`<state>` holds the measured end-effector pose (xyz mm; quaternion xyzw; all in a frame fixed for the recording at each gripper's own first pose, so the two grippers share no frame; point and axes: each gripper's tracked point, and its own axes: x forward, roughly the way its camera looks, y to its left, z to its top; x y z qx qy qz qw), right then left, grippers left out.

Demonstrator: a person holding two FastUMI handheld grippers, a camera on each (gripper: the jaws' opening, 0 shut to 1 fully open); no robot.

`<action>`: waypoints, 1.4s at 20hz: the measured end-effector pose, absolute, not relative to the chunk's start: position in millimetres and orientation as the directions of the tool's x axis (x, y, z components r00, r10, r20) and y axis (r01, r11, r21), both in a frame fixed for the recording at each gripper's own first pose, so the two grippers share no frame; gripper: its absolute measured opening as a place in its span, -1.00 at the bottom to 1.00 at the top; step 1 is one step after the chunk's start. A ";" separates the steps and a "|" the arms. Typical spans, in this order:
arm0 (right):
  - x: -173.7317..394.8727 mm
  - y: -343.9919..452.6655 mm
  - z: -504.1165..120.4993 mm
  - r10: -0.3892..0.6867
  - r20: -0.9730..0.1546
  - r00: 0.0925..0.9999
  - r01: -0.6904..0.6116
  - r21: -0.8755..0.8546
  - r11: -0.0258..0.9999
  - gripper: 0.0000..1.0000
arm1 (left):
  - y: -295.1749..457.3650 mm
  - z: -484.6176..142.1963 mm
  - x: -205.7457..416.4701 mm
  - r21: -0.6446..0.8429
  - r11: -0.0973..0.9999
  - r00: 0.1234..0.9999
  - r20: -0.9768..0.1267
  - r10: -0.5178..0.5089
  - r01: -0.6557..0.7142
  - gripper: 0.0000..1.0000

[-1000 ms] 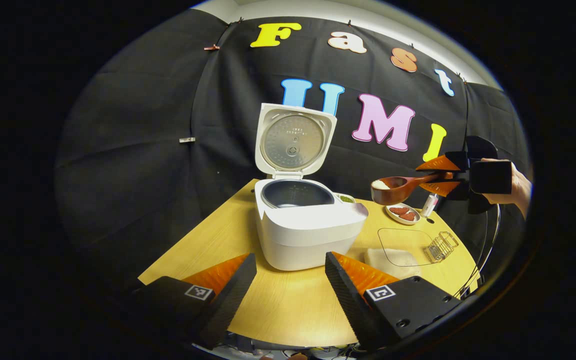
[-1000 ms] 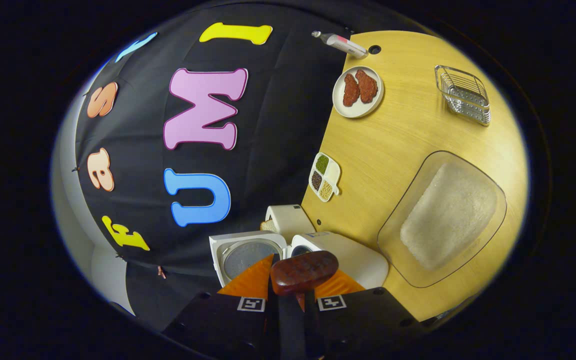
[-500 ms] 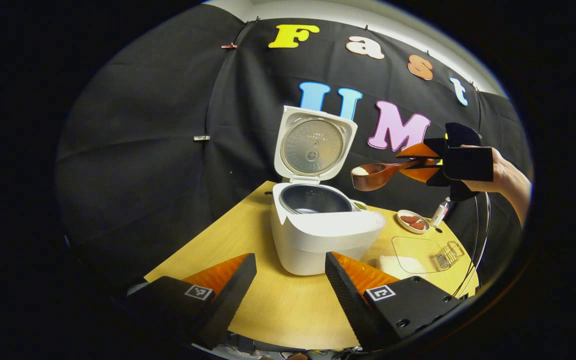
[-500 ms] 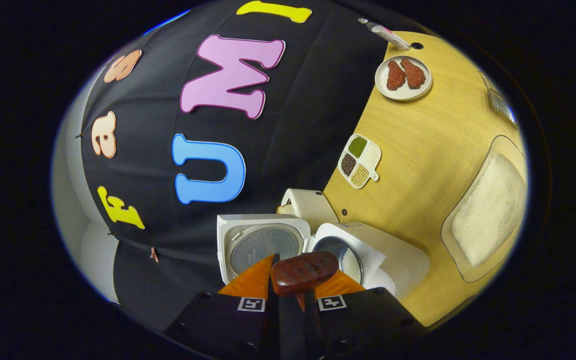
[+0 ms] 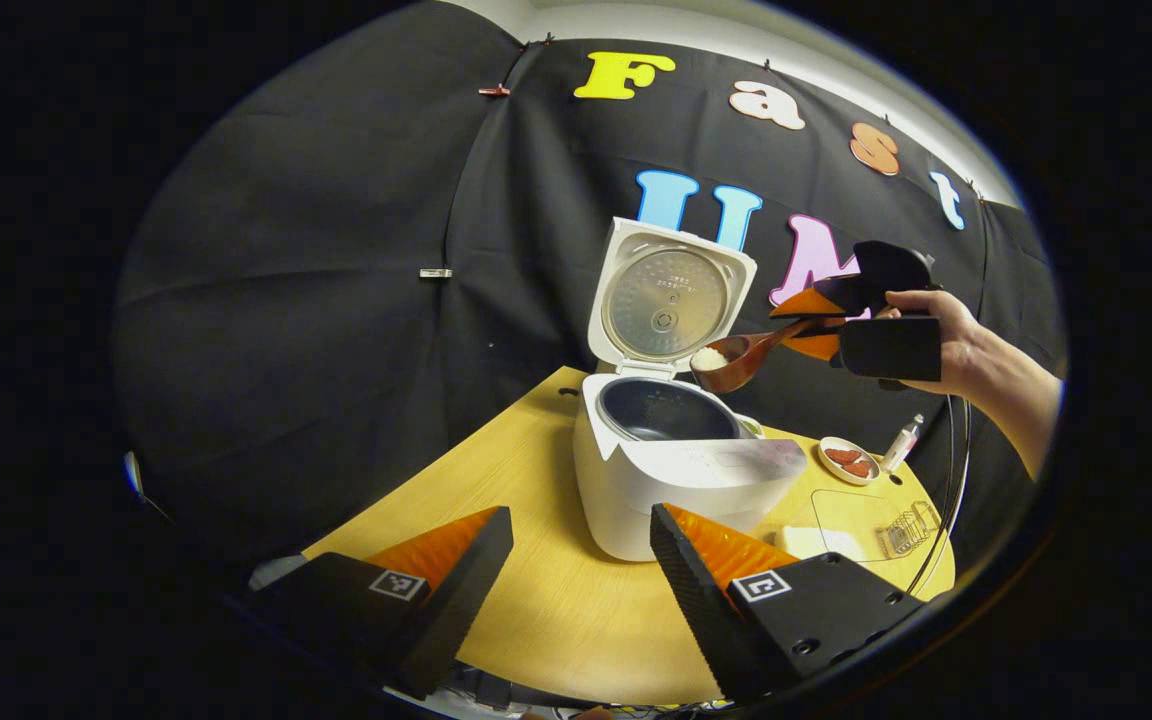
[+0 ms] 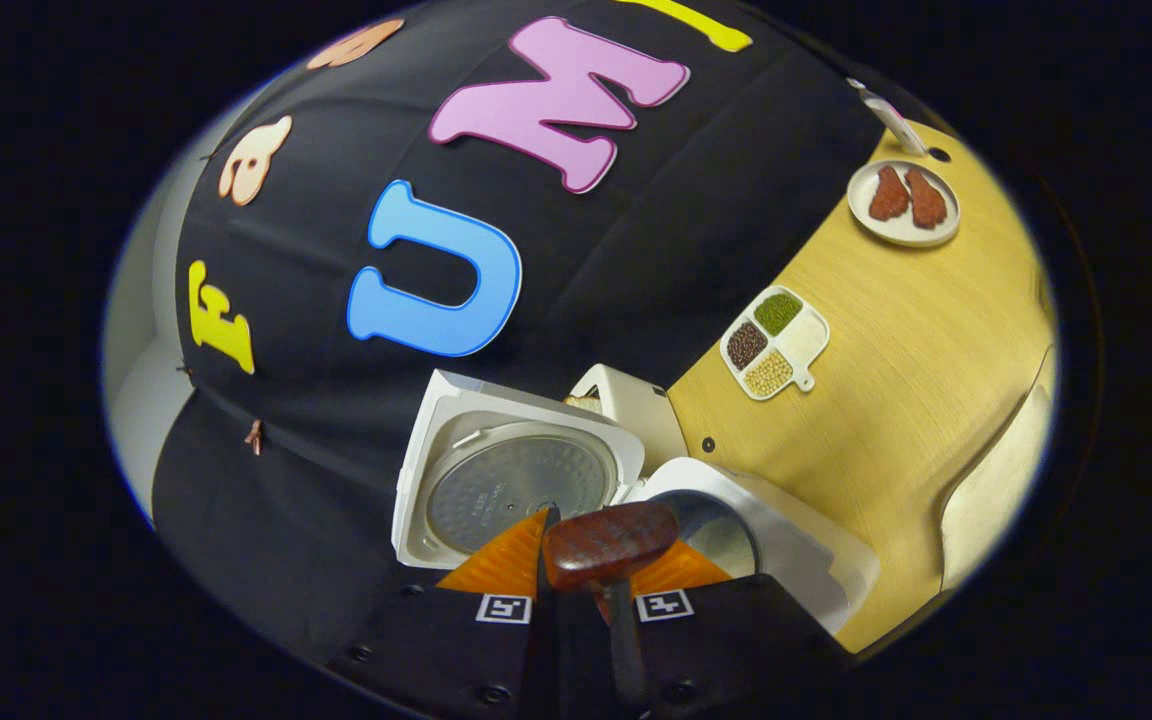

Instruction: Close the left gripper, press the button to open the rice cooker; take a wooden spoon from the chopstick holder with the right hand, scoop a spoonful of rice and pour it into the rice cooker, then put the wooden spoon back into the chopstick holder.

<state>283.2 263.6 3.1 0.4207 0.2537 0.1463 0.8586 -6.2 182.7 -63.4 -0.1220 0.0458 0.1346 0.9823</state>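
I see the rice cooker [image 5: 681, 470] standing on the wooden surface [image 5: 536, 600] with its lid [image 5: 671, 300] swung up and open, so I judge the button press done. My left tongs [image 5: 581, 560] sit low in the left gripper view, fingers apart and holding nothing, well back from the cooker.

My right tongs [image 5: 816, 322] are clamped on the handle of the wooden spoon [image 5: 736, 360], so the spoon is already out of the chopstick holder. In the left gripper view its bowl carries a small white mound of rice [image 5: 709, 357] and hangs above the far right edge of the cooker's dark inner pot [image 5: 658, 410], near the raised lid. A hand [image 5: 946, 335] holds the tool from the right.

In the right gripper view the spoon's brown end [image 6: 608, 535] lies between the fingers, with the open pot below it.

By my reading, scooping is finished and the pour comes next: the spoon looks roughly level, rice still aboard. After that, the spoon must go back into the holder. The clear tray of rice [image 5: 821, 535] rests on the surface to the cooker's right.
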 end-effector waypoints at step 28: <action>274.2 365.6 -36.6 0.531 -0.277 0.801 -0.585 -0.169 0.793 -0.53 | 180.2 -55.8 -6.4 -0.255 0.930 0.962 -0.142 0.234 -0.264 0.92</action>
